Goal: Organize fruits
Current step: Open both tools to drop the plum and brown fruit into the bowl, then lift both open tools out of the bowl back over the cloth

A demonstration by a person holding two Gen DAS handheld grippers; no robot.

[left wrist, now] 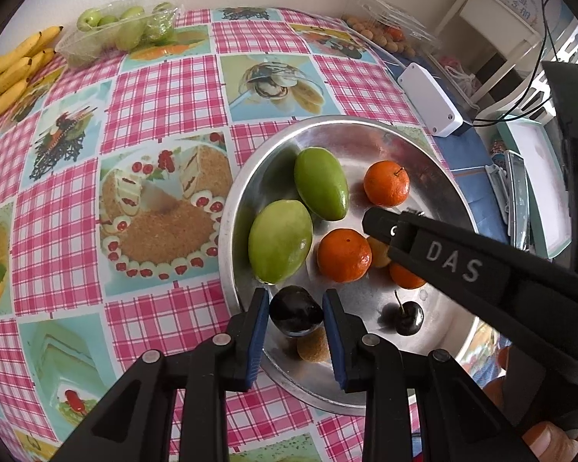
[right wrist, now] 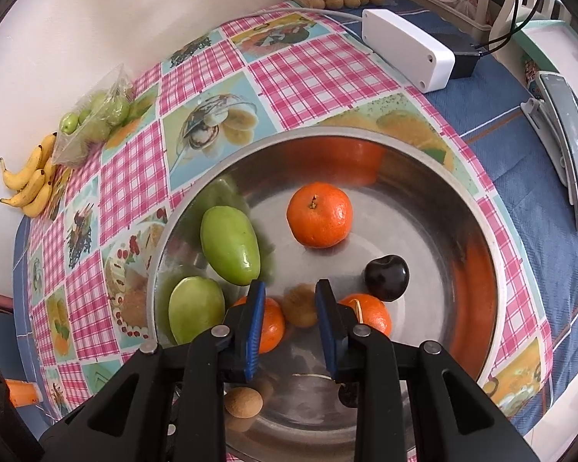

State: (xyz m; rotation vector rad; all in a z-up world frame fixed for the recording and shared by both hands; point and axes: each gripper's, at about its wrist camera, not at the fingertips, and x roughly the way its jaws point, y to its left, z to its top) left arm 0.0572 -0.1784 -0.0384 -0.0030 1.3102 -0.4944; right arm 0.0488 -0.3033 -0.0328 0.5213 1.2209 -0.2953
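Note:
A steel bowl [left wrist: 366,142] [right wrist: 424,208] on the checked tablecloth holds two green fruits [left wrist: 320,183] [right wrist: 229,244], several tangerines [left wrist: 385,188] [right wrist: 320,213], a stemmed dark cherry [left wrist: 404,319] and a loose longan [left wrist: 314,346]. My left gripper [left wrist: 294,296] points down over the bowl's near edge, shut on another dark cherry [left wrist: 296,310]. My right gripper [right wrist: 290,287] reaches in from the right [left wrist: 377,221], its blue pads closed around a brown longan [right wrist: 299,306] above the bowl floor. A tangerine lies on either side of its fingers.
Bananas [left wrist: 15,69] [right wrist: 31,184] and a clear tray of small green fruits [left wrist: 119,30] lie at the far left. More longans [left wrist: 381,34] sit at the back by clear boxes. A white box [left wrist: 431,100] [right wrist: 404,50] with cables stands behind the bowl.

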